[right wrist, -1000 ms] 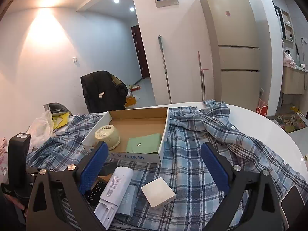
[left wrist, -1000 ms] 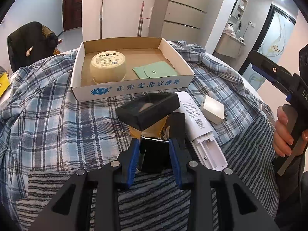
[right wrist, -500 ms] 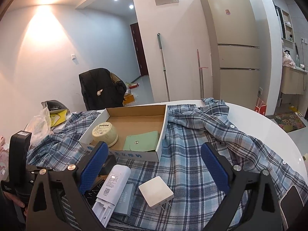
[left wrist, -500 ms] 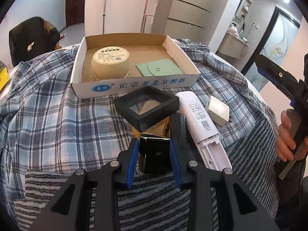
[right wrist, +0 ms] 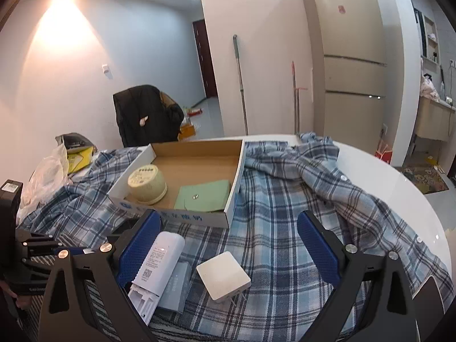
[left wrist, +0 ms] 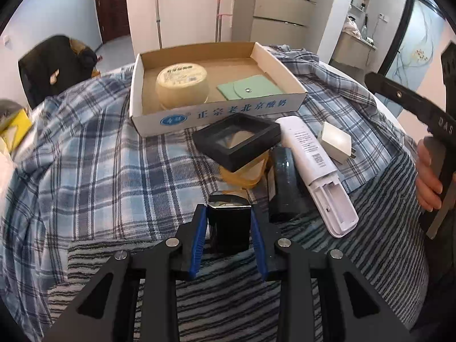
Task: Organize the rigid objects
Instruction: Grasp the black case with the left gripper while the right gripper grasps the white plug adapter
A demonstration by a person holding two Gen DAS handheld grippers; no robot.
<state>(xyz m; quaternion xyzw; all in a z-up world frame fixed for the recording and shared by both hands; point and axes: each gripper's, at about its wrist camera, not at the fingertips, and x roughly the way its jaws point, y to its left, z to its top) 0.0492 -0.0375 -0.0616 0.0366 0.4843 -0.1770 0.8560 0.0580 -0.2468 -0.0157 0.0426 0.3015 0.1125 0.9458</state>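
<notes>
My left gripper (left wrist: 228,213) is shut on a glossy black box (left wrist: 228,222) held above the striped cloth. Ahead lie a black frame box (left wrist: 238,139) on a yellow container, a dark grey case (left wrist: 286,185), a white remote (left wrist: 316,171) and a white charger (left wrist: 336,142). The cardboard tray (left wrist: 216,111) beyond holds a cream tub (left wrist: 182,85) and a green pouch (left wrist: 250,88). My right gripper (right wrist: 228,245) is open and empty above the remote (right wrist: 156,268) and charger (right wrist: 223,275); the tray (right wrist: 228,208) lies behind.
A blue plaid shirt (right wrist: 299,199) covers the round white table (right wrist: 399,188); a striped cloth (left wrist: 370,256) lies at the near edge. A plastic bag and yellow item (right wrist: 57,165) sit at the left. A chair with a black jacket (right wrist: 145,116) stands behind.
My left gripper has lifted and drawn the black box back from the pile, so the frame box and grey case now show clear. The right gripper has dipped slightly and stays open.
</notes>
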